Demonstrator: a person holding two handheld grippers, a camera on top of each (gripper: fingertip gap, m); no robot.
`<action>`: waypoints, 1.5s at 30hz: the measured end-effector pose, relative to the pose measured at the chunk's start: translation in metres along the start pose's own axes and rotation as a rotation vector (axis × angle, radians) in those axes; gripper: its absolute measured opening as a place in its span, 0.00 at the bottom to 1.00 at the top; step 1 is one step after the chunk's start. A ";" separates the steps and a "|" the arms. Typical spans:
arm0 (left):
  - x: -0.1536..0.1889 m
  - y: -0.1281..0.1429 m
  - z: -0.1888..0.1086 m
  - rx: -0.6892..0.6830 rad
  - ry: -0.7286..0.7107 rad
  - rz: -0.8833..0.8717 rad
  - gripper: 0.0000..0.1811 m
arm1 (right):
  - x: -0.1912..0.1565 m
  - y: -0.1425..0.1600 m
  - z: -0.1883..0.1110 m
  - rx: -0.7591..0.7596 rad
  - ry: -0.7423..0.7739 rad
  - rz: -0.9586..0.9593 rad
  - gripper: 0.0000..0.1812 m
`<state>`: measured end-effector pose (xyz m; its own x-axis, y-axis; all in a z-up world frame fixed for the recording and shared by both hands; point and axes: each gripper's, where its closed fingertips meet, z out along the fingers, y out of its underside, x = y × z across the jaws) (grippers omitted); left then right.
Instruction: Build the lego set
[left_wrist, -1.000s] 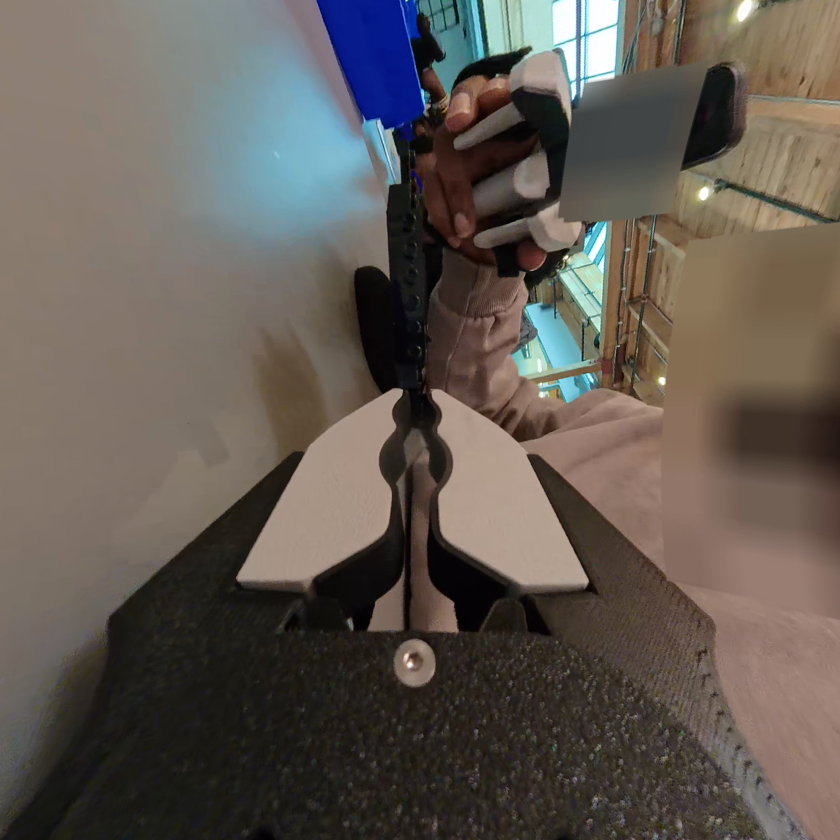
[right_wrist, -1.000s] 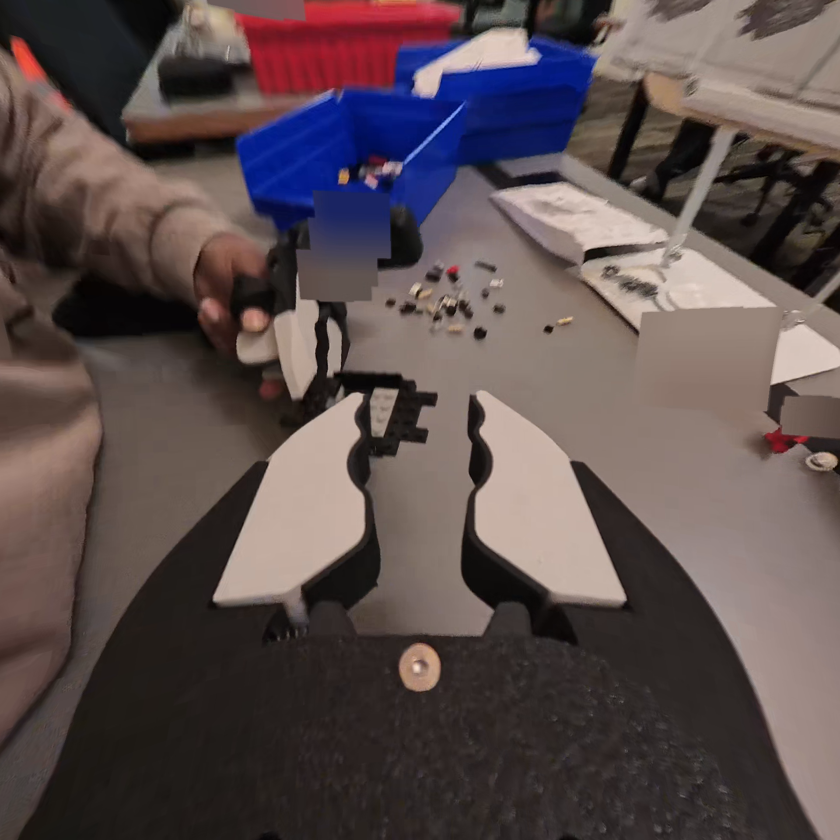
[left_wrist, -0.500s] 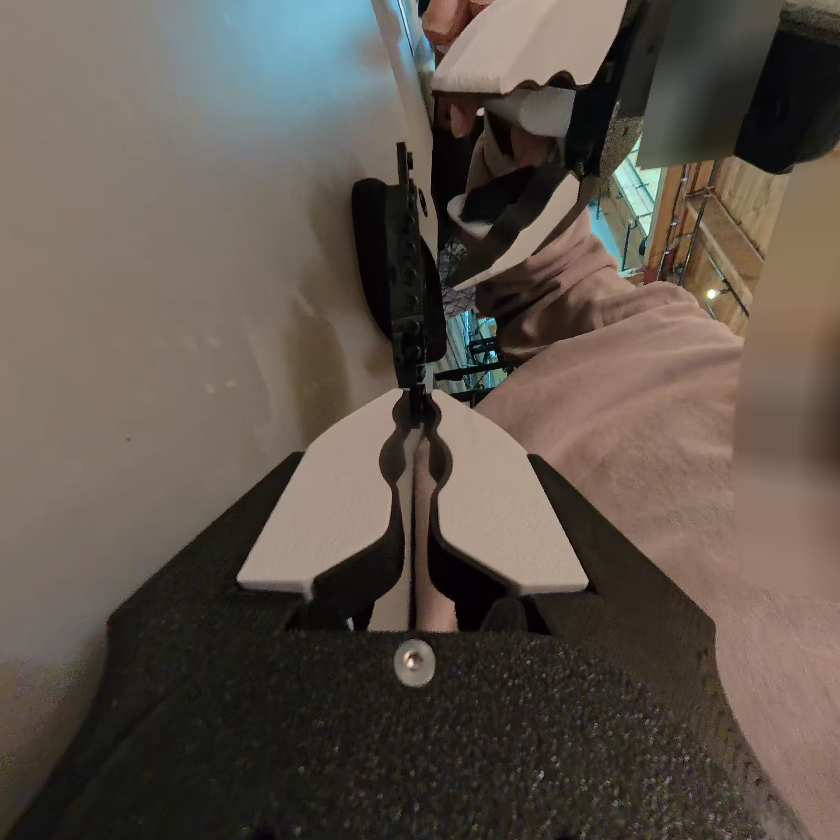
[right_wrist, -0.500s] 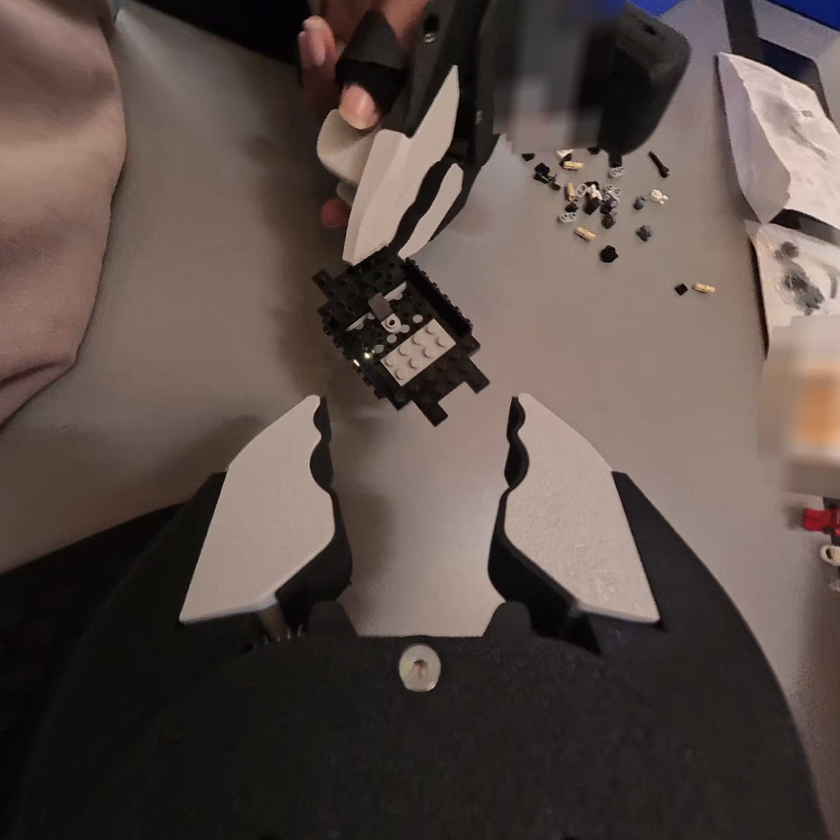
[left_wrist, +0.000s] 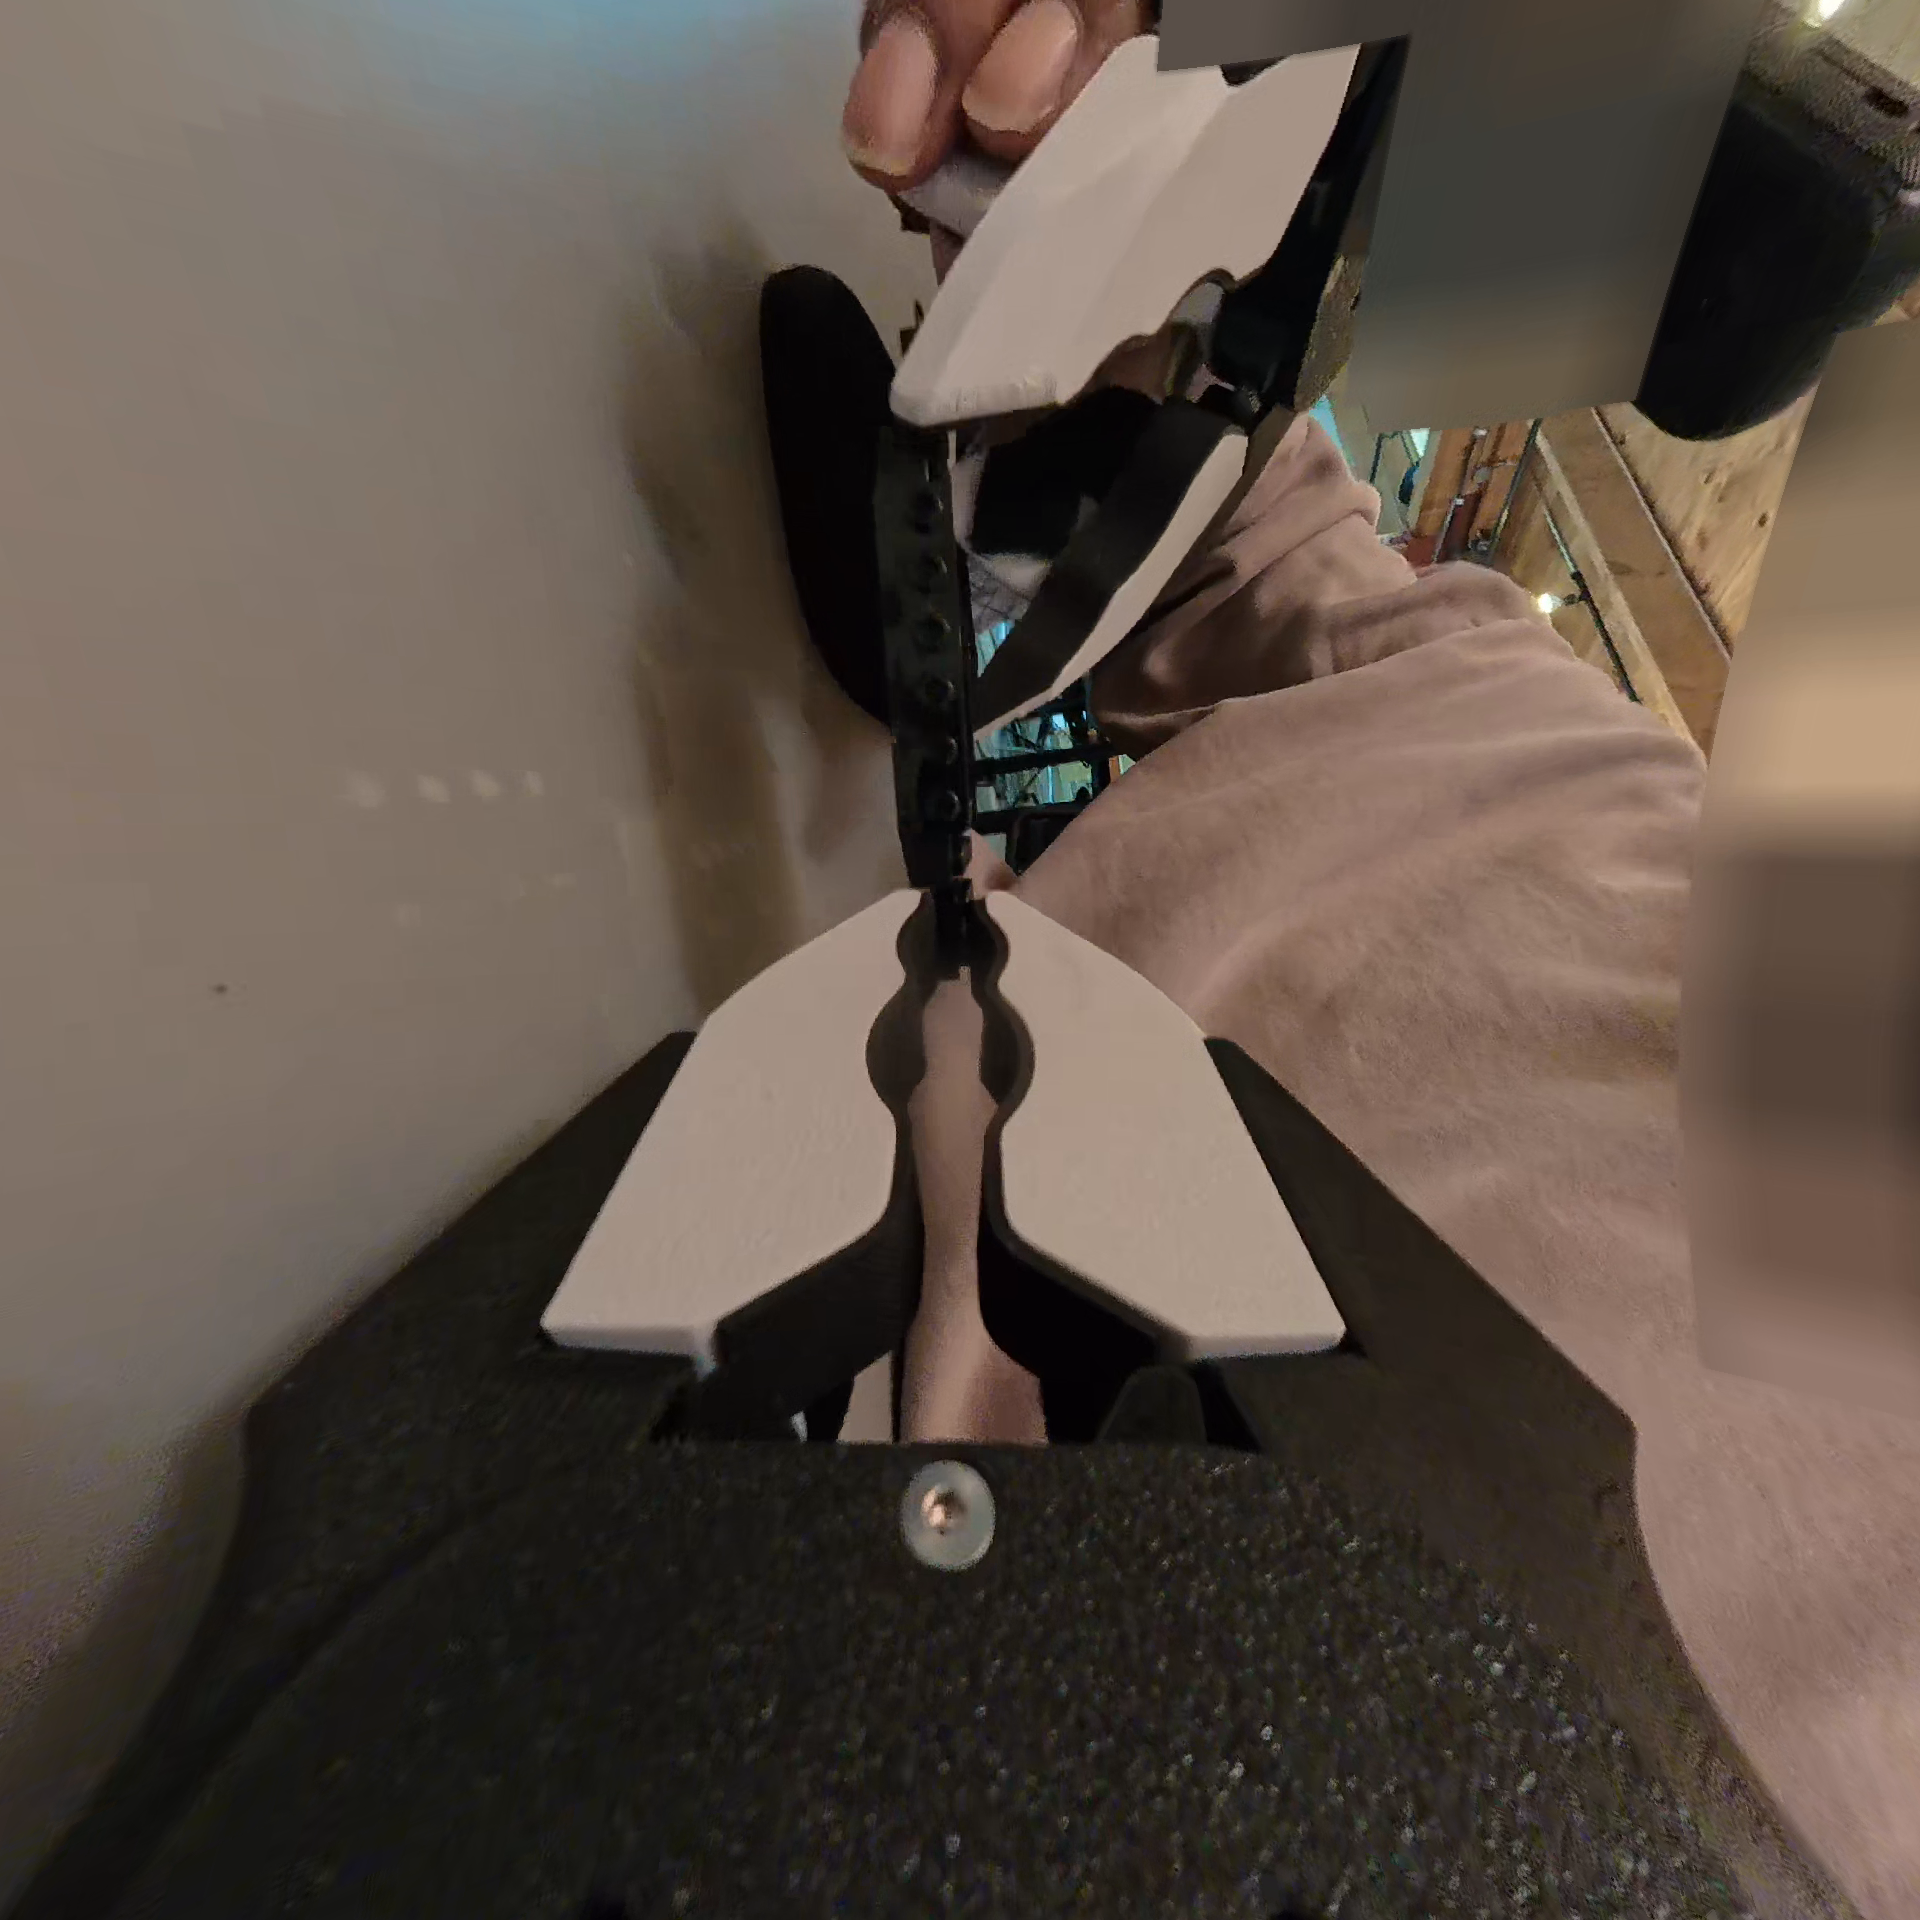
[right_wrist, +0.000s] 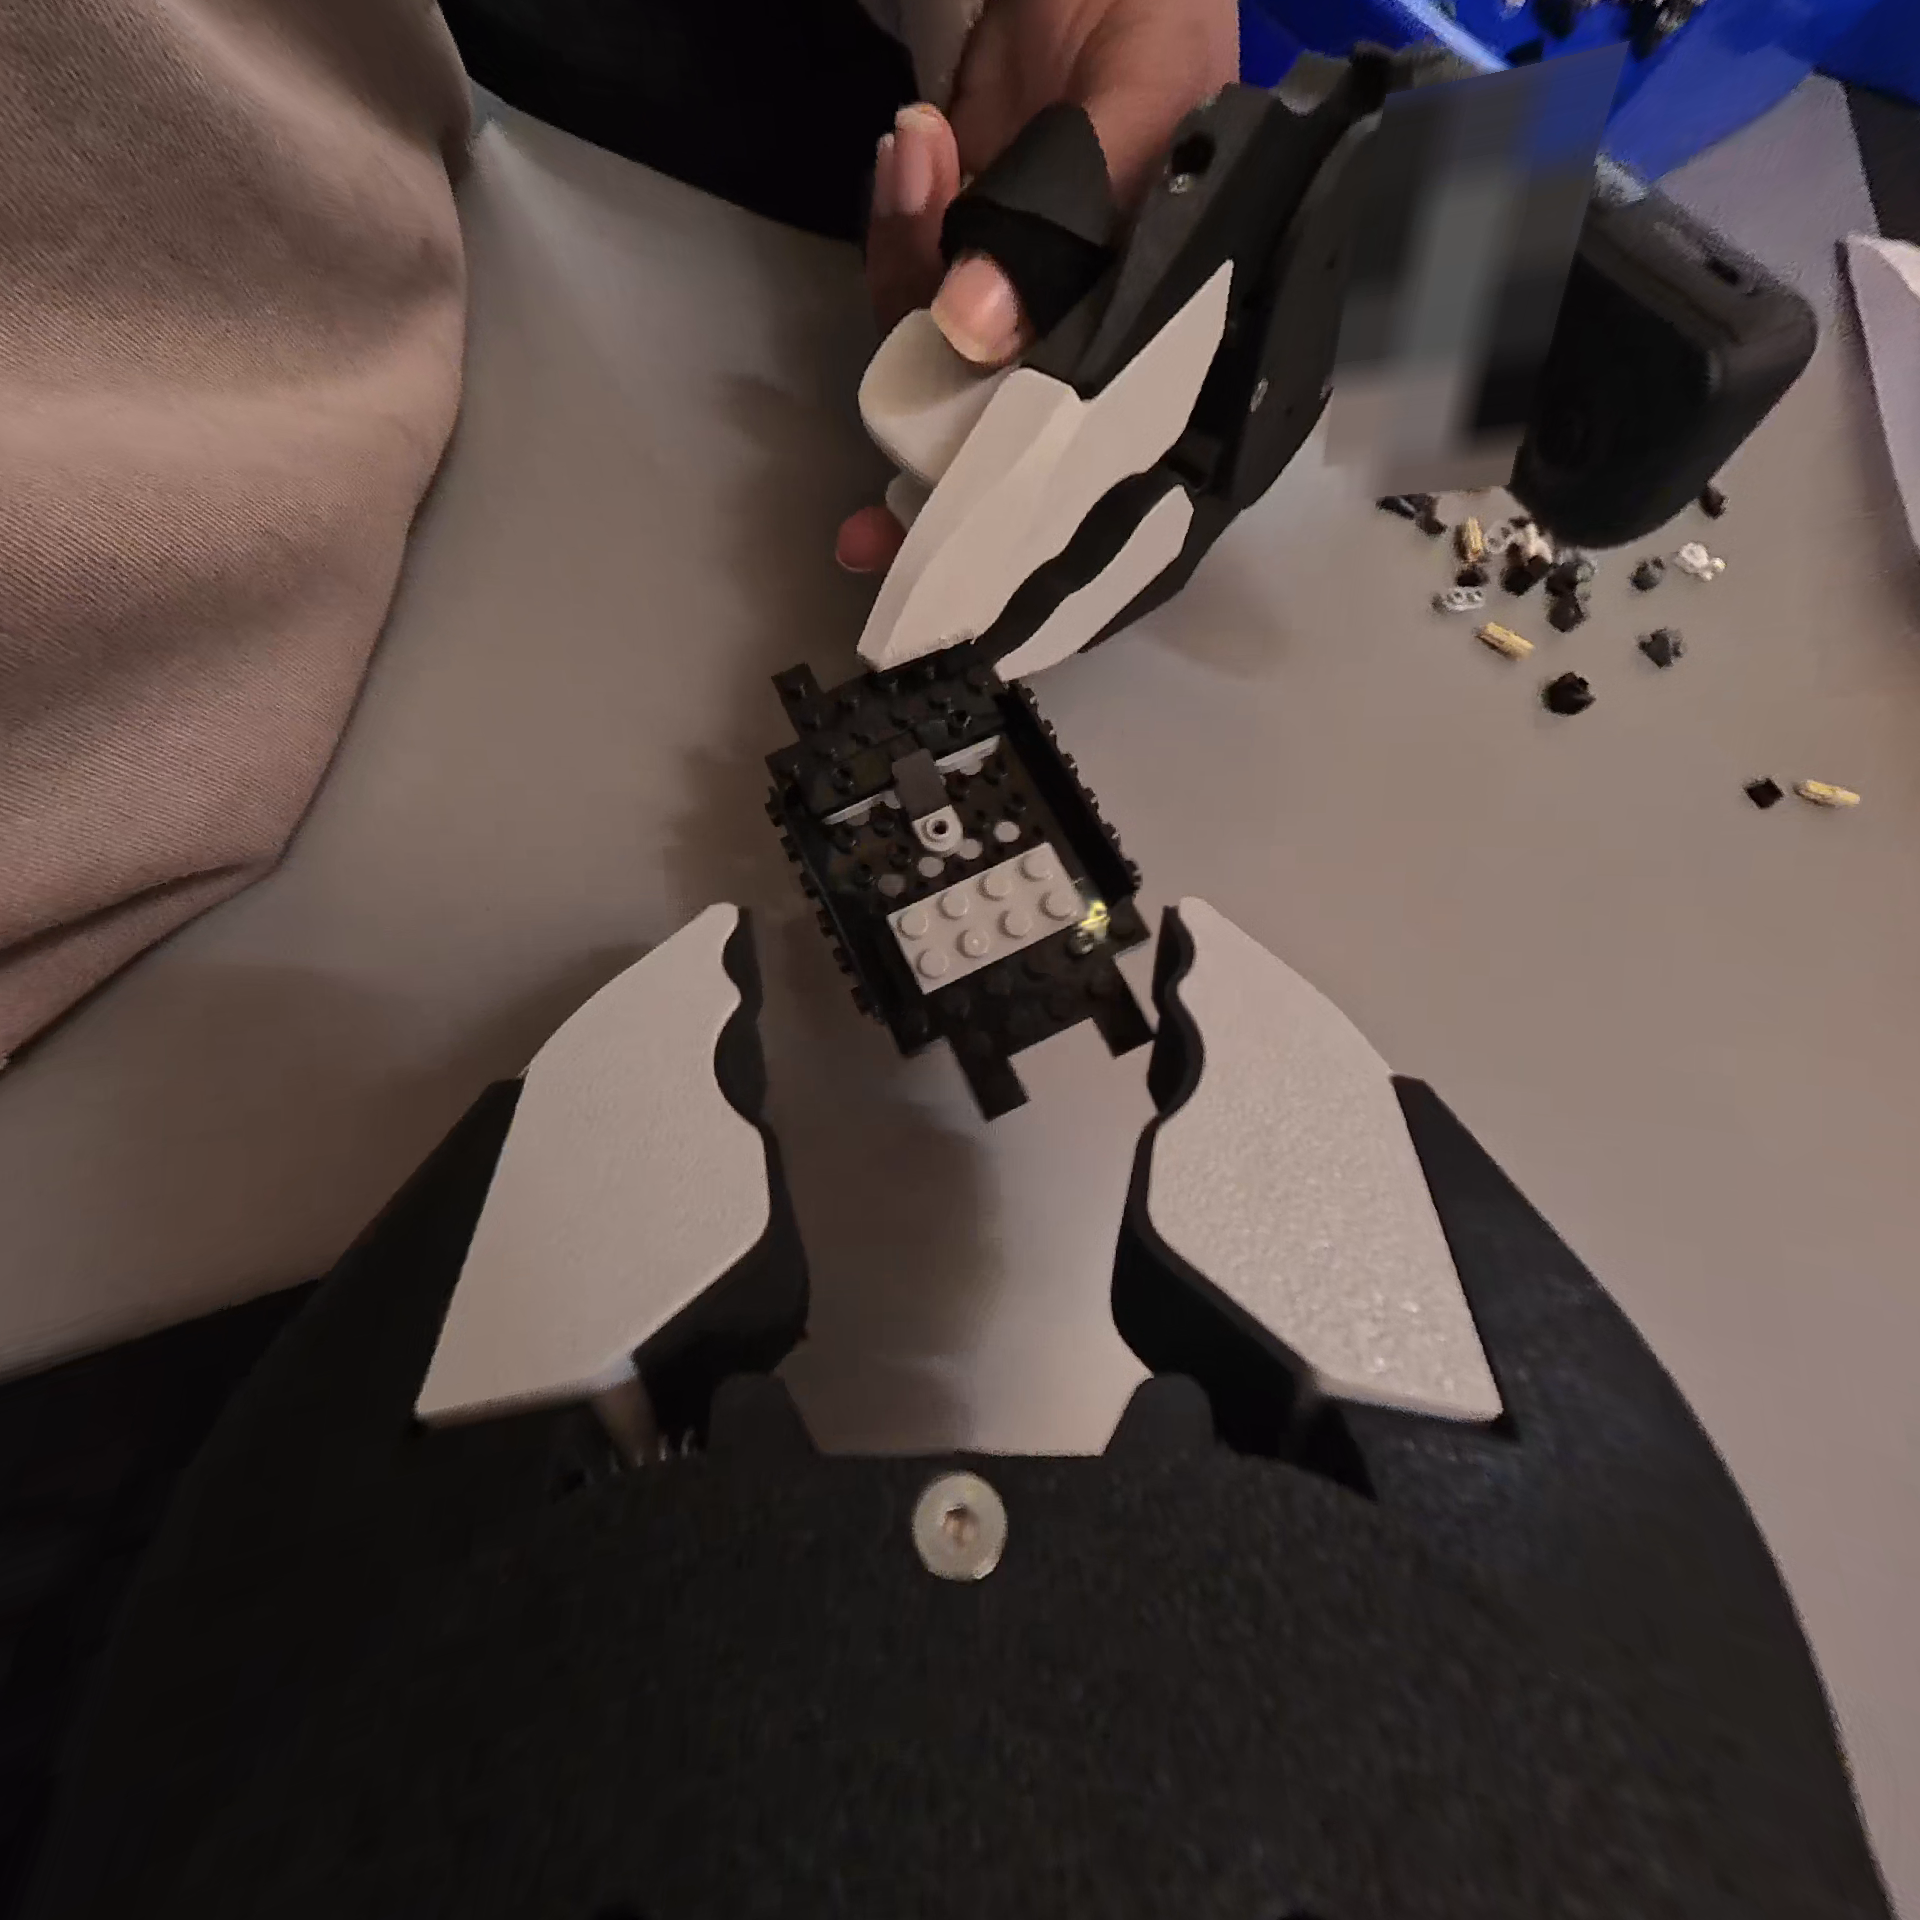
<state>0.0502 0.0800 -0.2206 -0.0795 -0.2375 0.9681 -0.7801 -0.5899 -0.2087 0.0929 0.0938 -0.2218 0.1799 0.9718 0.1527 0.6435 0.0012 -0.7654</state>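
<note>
A black lego assembly (right_wrist: 940, 774) with a light grey studded plate (right_wrist: 987, 920) on top is held just above the grey table (right_wrist: 1455, 987). My left gripper (right_wrist: 935, 649) is shut on its far edge. In the left wrist view the left gripper (left_wrist: 954, 914) pinches the assembly (left_wrist: 925, 623), seen edge-on. My right gripper (right_wrist: 956, 925) is open, with one fingertip on each side of the assembly's near end. It also shows in the left wrist view (left_wrist: 951, 561), open around the assembly. I cannot tell if its fingers touch the assembly.
Several small loose lego pieces (right_wrist: 1558, 592) lie on the table at the right. A blue bin (right_wrist: 1507, 62) stands at the far right and white paper (right_wrist: 1886, 301) at the right edge. A beige sleeve (right_wrist: 208, 416) fills the left side. Left tips to right tips: about 5 cm.
My right gripper has moved in from behind the assembly, so its open fingers now flank the near end. My left gripper keeps its hold and has turned the assembly slightly.
</note>
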 end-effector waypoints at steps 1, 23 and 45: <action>0.001 0.004 0.001 -0.020 0.009 0.003 0.03 | -0.001 -0.001 0.002 0.009 -0.007 -0.005 0.40; 0.008 0.023 0.005 -0.088 0.091 0.047 0.18 | -0.028 -0.017 0.017 0.074 -0.187 0.017 0.33; 0.005 0.001 0.005 0.014 0.017 0.151 0.06 | -0.020 -0.020 0.018 -0.112 0.021 -0.160 0.33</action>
<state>0.0522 0.0745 -0.2164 -0.2058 -0.3114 0.9277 -0.7498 -0.5590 -0.3539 0.0635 0.0784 -0.2209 0.0828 0.9562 0.2809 0.7435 0.1284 -0.6563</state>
